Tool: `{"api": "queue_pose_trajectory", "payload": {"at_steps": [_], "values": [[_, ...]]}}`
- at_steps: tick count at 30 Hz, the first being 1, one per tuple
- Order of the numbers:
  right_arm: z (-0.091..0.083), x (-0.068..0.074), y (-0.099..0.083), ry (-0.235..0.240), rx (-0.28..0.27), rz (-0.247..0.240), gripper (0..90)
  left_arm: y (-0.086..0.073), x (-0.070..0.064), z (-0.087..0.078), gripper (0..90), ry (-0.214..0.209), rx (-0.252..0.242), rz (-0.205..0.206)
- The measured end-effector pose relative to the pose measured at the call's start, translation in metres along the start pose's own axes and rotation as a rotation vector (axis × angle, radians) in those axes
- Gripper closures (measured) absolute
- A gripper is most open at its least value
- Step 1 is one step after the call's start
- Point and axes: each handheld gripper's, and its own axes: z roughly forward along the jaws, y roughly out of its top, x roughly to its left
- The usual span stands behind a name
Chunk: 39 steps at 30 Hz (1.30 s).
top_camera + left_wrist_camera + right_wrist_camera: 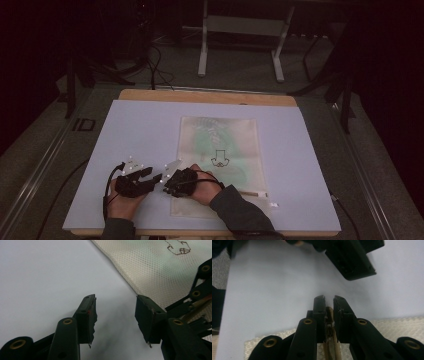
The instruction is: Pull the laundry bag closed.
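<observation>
A mesh bag (220, 160) lies on the pale table (140, 130), grey carpet (240, 75) beyond.

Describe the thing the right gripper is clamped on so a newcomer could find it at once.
On the pale board lies a cream mesh bag with a small black line drawing at its middle. At the bag's near left edge, the right gripper is shut on a tan zipper pull. It is the one brownish strip against the white mesh, pinched between the jaws.
</observation>
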Motion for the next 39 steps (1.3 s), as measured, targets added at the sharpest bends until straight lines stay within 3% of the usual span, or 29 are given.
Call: {"api": "queue_pose_trajectory", "payload": {"at_steps": [16, 25, 34, 39], "values": [[-0.025, -0.001, -0.013, 0.014, -0.058, 0.025, 80.6, 0.0, 0.0, 0.001, 50.0, 0.003, 0.006, 0.002], [-0.028, -0.003, -0.026, 0.033, -0.018, 0.027, 79.0, 0.0, -0.002, 0.002, 49.9, -0.004, 0.017, 0.012], [-0.023, -0.005, -0.024, 0.04, 0.009, 0.038, 75.6, 0.0, -0.004, 0.003, 49.8, -0.01, 0.02, 0.018], [-0.021, -0.005, -0.023, 0.039, 0.033, 0.048, 80.7, 0.0, -0.004, 0.003, 49.8, -0.016, 0.02, 0.021]]}}
